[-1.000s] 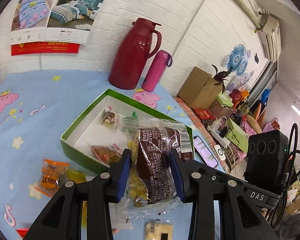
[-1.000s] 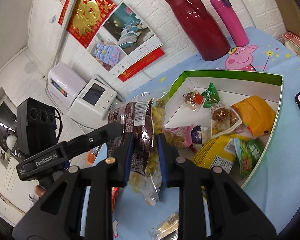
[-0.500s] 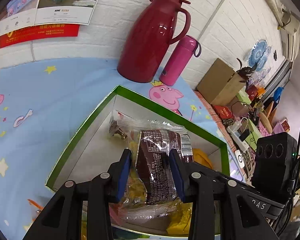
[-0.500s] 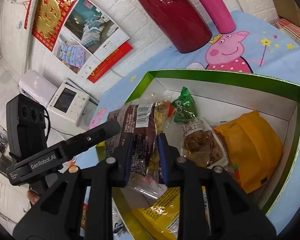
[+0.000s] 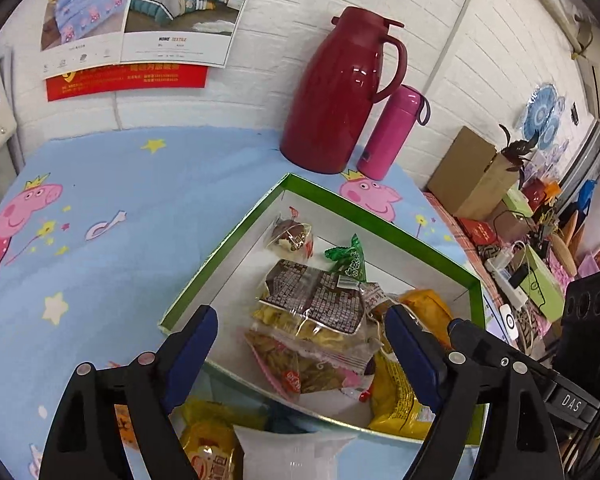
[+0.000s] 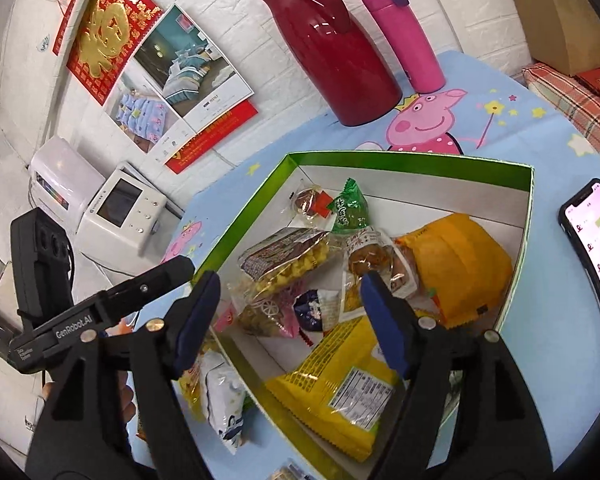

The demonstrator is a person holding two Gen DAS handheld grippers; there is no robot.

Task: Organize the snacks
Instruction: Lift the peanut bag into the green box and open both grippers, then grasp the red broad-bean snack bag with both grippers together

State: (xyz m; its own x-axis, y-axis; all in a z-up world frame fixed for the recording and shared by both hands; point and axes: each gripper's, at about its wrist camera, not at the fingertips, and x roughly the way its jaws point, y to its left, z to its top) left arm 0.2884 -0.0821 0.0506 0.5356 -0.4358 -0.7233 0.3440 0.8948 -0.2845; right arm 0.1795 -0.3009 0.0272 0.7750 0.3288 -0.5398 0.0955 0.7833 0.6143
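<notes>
Snacks mostly sit inside the green box (image 6: 400,158) now, and both our grippers hang over it with fingers spread wide, nothing between them: left gripper (image 5: 300,344) low centre of its view, right gripper (image 6: 290,306) low centre of its own. The brown bag (image 5: 312,296) of yellow puffs lies free on top of the pile, mid-frame, leaning on a pink pack (image 5: 300,364) under it. What worries us: that pile is loose and heaped toward the near wall, so a careless dip with open fingers could snag a wrapper and drag it back out, or nudge the big yellow bag (image 6: 340,388) that's already riding the near rim. Count inside the box, as best we can tell: one brown bag, one pink pack, one green sachet (image 6: 350,206), one orange bag (image 6: 460,256), one big yellow bag, plus a few small clear-wrapped bits we can't split cleanly. Outside, at least two packs still wait at lower left of the right view, one of them a white pack (image 6: 224,408). Upper frame: one red jug (image 5: 336,92), one pink flask (image 5: 392,132). One phone (image 6: 592,256) at right edge.
</notes>
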